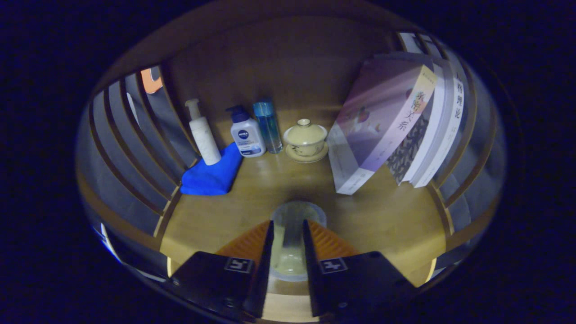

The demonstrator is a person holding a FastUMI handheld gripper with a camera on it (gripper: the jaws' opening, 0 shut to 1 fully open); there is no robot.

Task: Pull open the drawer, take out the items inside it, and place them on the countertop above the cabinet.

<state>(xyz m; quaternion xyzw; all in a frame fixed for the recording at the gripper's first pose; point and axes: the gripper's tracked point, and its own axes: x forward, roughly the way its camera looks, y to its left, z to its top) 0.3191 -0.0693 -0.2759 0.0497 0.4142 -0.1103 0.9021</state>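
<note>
My gripper (288,227) is shut on a clear glass cup (288,256), which stands between the fingers just over the wooden countertop (387,216); the cup's rim shows just past the fingertips. Beyond the fingers, along the back wall, stand a white pump bottle (203,135), a white bottle with a dark blue pump (245,135) and a slim blue bottle (267,126). A cream lidded tea bowl on a saucer (306,139) sits next to them.
A folded blue cloth (211,175) lies at the left under the white pump bottle. Several books (396,126) lean against the right side. Slatted wooden walls (135,148) close in both sides, and a wooden panel stands at the back.
</note>
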